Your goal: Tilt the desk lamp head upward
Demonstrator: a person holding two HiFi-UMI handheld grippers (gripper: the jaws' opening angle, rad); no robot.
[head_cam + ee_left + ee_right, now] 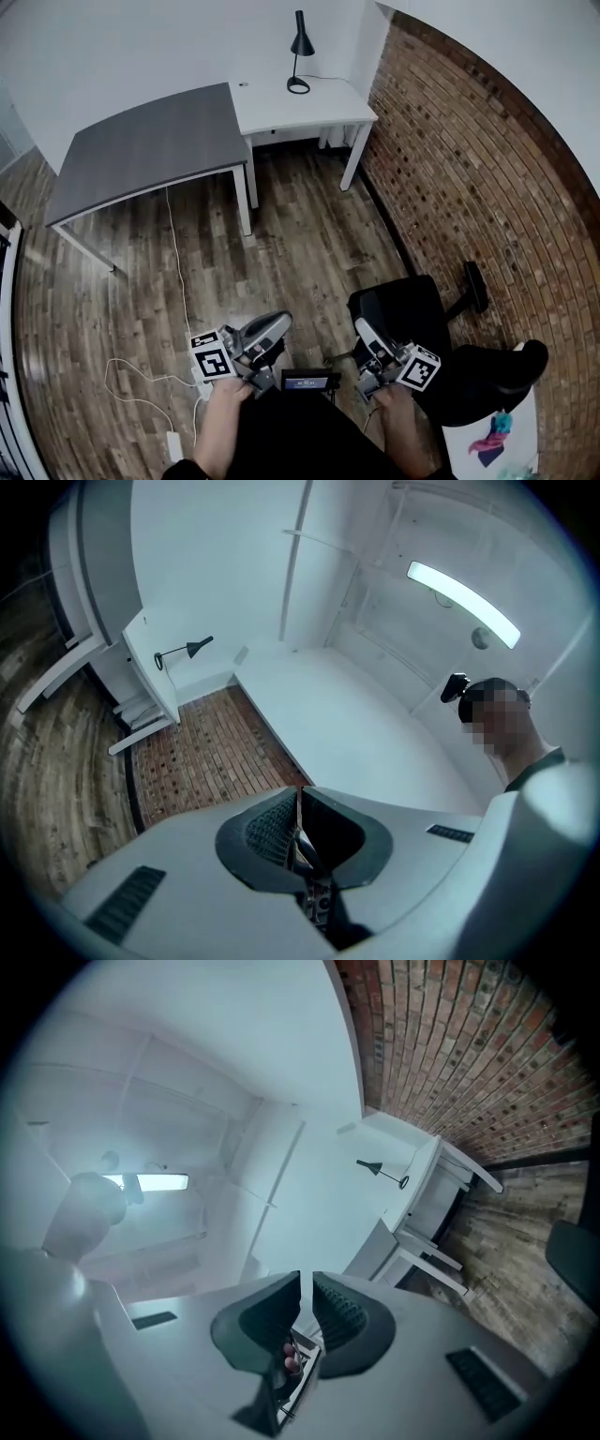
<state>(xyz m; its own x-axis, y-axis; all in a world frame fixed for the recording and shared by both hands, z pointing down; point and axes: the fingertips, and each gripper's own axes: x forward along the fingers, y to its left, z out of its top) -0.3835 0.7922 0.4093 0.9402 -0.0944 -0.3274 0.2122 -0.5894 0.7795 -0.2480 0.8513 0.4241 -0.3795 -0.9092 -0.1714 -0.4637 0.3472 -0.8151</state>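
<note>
Held the left tongs [274,323] and the right tongs [361,326] low and close to the body, above the wooden floor [309,244], both aimed ahead toward the far corner. Found the left tongs pressed together with nothing between them. Found the right tongs all but together, only a thin slit left, likewise empty.

Spotted the desk lamp [299,58] well apart from both, straight ahead across the open floor. Saw it standing upright on the white desk [323,108] in the corner, near the brick wall [450,169] and next to the grey desk [150,145]. Read its long axis as the thin vertical stem rising from a ring base, with the black cone head [302,43] at the top, mouth facing down.

In the left gripper view, saw the lamp up and to the left of the jaws; in the right gripper view, up and to the right. Took it therefore to lie between the two lines of aim, and judged neither hand clearly nearer. Noted a black chair [403,309] just beside the right tongs.

Judged the coming move to be a long approach forward, with tongs to be spread before reaching the cone and lifting its rim.
</note>
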